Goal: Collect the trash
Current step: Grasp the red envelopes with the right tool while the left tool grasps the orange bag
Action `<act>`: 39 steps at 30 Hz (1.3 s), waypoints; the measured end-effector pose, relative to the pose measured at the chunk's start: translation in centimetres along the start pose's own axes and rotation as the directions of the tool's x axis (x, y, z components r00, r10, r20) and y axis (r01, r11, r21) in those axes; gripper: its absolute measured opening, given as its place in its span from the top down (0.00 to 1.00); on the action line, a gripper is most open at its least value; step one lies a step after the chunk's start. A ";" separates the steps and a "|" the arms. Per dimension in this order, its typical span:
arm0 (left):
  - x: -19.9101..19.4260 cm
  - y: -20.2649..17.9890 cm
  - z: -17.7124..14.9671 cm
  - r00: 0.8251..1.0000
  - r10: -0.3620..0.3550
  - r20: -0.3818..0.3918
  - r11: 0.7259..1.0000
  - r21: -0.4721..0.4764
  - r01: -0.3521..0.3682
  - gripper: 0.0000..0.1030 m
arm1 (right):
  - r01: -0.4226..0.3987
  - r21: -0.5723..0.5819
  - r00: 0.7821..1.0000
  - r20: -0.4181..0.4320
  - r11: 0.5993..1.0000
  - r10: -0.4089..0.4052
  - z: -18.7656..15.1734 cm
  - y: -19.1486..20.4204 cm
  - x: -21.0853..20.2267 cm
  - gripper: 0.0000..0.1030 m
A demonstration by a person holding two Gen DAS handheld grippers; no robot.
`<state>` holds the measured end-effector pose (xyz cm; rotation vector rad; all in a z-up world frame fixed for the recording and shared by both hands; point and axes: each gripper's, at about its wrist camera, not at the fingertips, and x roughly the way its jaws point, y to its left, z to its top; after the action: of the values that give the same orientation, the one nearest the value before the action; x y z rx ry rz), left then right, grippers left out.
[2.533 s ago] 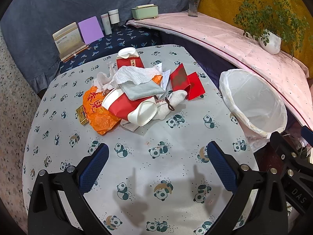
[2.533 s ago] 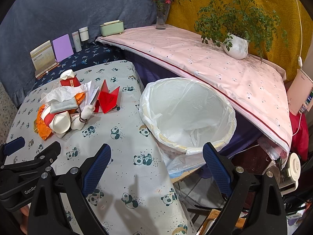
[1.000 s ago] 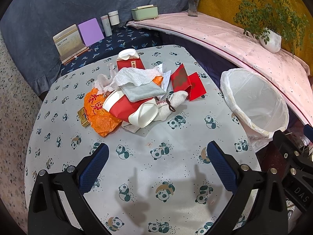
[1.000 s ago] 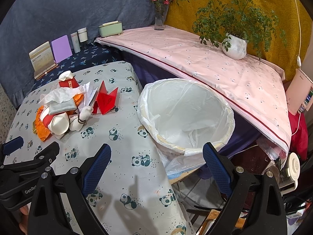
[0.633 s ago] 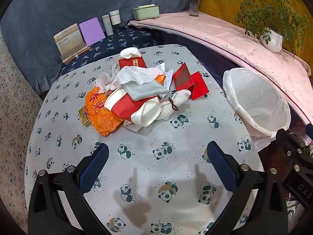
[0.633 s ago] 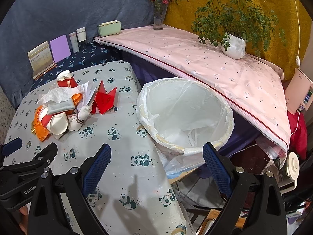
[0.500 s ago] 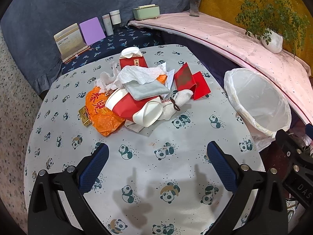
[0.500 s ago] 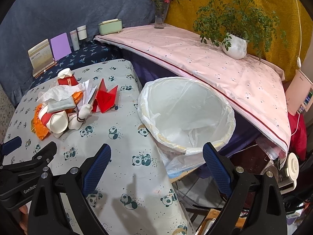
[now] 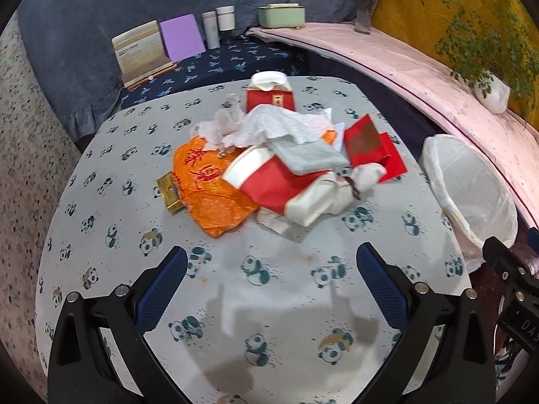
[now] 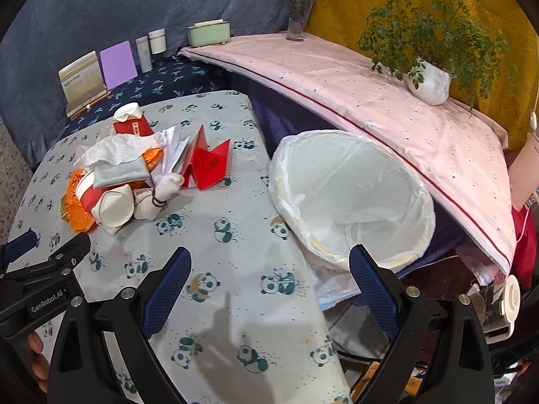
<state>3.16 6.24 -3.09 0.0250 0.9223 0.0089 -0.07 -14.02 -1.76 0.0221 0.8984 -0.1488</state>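
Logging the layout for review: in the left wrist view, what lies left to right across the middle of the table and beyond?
Gold box → orange bag → red cup → red envelope → lined bin.

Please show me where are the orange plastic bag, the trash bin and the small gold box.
orange plastic bag (image 9: 209,188): left wrist view, crumpled middle.
trash bin (image 10: 353,141): right wrist view, far rim of its liner.
small gold box (image 9: 170,192): left wrist view, top face.
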 end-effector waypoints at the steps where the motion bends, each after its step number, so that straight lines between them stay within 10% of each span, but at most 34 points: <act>1: 0.3 0.6 0.1 1.000 0.004 -0.002 1.000 -0.009 -0.004 0.07 | -0.006 -0.004 1.000 -0.002 1.000 0.006 0.2 0.3 0.2 0.12; 22: 7.6 10.6 2.9 0.994 -0.013 -0.111 0.985 -0.172 -0.007 0.12 | -0.076 -0.077 0.997 -0.008 0.994 0.076 7.9 7.9 8.6 0.31; 39: 10.5 9.6 3.8 0.976 -0.134 -0.173 0.981 -0.162 0.106 0.88 | -0.134 -0.051 0.988 -0.080 0.990 0.130 9.3 9.2 14.1 0.81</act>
<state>12.54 15.97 -8.88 -0.1764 1.1036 -0.0314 17.06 -7.39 -7.37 0.0346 0.9744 0.0011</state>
